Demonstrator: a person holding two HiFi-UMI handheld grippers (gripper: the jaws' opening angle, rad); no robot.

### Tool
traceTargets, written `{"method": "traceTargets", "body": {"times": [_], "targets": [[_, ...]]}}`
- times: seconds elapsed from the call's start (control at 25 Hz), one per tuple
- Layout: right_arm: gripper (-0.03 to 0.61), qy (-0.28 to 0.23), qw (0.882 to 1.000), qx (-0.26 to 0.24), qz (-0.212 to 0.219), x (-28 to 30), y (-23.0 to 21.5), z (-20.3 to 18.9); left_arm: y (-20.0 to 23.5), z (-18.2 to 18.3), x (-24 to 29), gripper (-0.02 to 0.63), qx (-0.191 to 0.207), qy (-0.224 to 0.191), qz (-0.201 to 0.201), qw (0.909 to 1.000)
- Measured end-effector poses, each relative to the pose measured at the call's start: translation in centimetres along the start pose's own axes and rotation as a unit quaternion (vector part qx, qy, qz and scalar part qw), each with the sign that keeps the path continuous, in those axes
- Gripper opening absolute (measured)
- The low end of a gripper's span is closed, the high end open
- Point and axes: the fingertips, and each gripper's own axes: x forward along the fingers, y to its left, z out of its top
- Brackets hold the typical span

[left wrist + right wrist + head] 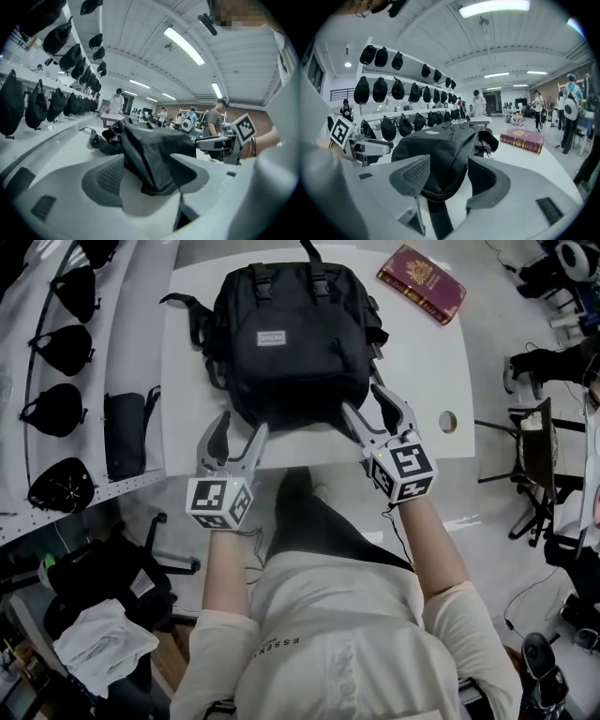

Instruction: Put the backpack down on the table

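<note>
A black backpack lies flat on the white table, its bottom edge toward the near side. My left gripper stands open at the bag's near left corner. My right gripper stands open at the near right corner. In the left gripper view a fold of the backpack shows between the wide jaws of the left gripper, and the pads do not press on it. The right gripper view shows the backpack the same way, loose between the jaws of the right gripper.
A dark red book lies at the table's far right corner, also in the right gripper view. A round hole sits near the table's right edge. Shelves with black caps run along the left. A chair stands to the right.
</note>
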Motion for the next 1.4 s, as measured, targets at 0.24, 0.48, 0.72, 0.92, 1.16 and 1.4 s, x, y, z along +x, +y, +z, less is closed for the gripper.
{"method": "traceTargets", "body": {"times": [0.24, 0.48, 0.72, 0.92, 1.16, 1.4], "targets": [[0.245, -0.041, 0.998, -0.036, 0.01, -2.5, 2.0, 2.8, -3.1, 3.6, -1.7, 0.285, 0.033, -0.028, -0.031, 0.9986], [0.117, -0.077, 0.996, -0.034, 0.031, -5.4, 3.9, 5.8, -7.1, 7.3, -3.8, 0.153, 0.065, -0.047, -0.067, 0.9945], [0.015, -0.112, 0.991, -0.059, 0.046, -7.5, 5.3, 9.4, -8.8, 10.2, -5.3, 0.009, 0.117, -0.071, -0.047, 0.9895], [0.015, -0.132, 0.988, -0.067, 0.047, -8.6, 6.0, 11.2, -9.9, 12.2, -6.4, 0.003, 0.129, -0.085, -0.06, 0.9862], [0.014, -0.159, 0.983, -0.082, 0.042, -10.1, 6.3, 13.8, -11.1, 15.2, -7.6, 0.003, 0.133, -0.111, -0.09, 0.9807], [0.014, -0.175, 0.979, -0.093, 0.044, -11.1, 6.6, 15.5, -11.6, 16.9, -8.0, 0.003, 0.145, -0.13, -0.097, 0.976]]}}
